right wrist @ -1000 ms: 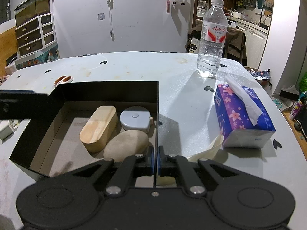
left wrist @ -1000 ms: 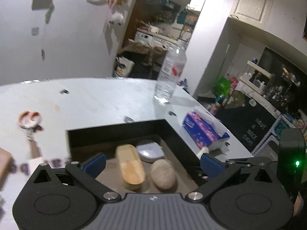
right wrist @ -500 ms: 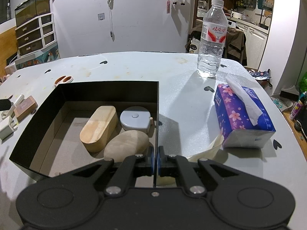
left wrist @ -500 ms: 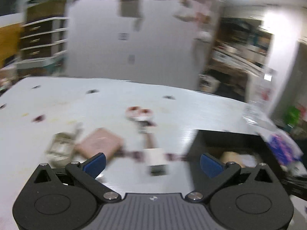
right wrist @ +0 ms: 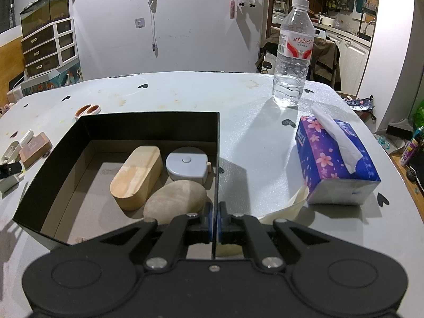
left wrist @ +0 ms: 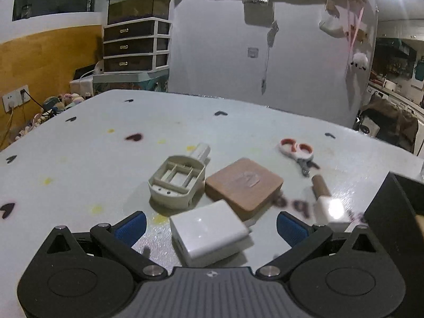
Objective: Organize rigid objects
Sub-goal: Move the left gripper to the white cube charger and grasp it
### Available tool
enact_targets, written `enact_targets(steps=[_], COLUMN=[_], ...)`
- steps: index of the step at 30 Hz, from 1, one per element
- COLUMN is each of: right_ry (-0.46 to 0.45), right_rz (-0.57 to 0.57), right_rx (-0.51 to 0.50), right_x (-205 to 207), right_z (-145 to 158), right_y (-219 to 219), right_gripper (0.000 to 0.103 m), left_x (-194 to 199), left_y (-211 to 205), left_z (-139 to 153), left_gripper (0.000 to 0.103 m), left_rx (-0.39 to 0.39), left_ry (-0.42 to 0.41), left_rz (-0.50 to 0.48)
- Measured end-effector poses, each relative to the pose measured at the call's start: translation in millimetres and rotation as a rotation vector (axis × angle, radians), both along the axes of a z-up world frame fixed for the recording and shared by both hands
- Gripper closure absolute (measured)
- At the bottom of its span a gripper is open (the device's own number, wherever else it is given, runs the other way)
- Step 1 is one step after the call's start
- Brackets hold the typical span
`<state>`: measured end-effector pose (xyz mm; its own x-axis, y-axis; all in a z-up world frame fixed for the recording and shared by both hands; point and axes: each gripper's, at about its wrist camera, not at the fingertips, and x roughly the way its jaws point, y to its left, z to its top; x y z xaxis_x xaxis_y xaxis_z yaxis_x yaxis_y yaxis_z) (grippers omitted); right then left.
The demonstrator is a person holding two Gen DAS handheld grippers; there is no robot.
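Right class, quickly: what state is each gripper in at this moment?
Left gripper: open, holding nothing; a white charger block lies between its fingers.
Right gripper: closed on the black box wall.

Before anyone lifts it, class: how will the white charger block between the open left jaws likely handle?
The charger looks like a rigid plastic block, so it should not flex. Its glossy faces catch the light, so it may slip in the left gripper. It lies flat on the table, so it is unlikely to roll.

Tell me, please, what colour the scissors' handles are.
The scissors have white handles with orange-red inner rings, clearest in the left wrist view.
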<state>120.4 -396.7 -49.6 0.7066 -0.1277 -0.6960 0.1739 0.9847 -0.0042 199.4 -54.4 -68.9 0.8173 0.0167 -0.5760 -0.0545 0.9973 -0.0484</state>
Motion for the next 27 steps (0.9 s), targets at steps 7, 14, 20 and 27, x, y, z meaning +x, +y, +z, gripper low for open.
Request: enact_targets(steps=[7, 14, 20, 27], right_ry=[0.003, 0.004, 0.004, 0.004], right_rz=[-0.002, -0.001, -0.002, -0.001], right_rx=[0.004, 0.003, 0.003, 0.002], right_x=[1, 1, 1, 1], right_z=[-1, -1, -1, -1], right_y=[0, 0, 0, 0], right_gripper=[0.099, 0.099, 0.099, 0.099], left_x=[3, 3, 1, -6], left_y=[5, -1, 0, 2], left_z=[-12, -12, -11, -1], left_gripper=[0.022, 0.029, 0.03, 0.03], left_rx=[-0.021, 0.025, 0.031, 0.018], left_ry=[0.004, 0.007, 0.01, -0.015], left_rz=[-0.017, -0.038, -0.04, -0.04])
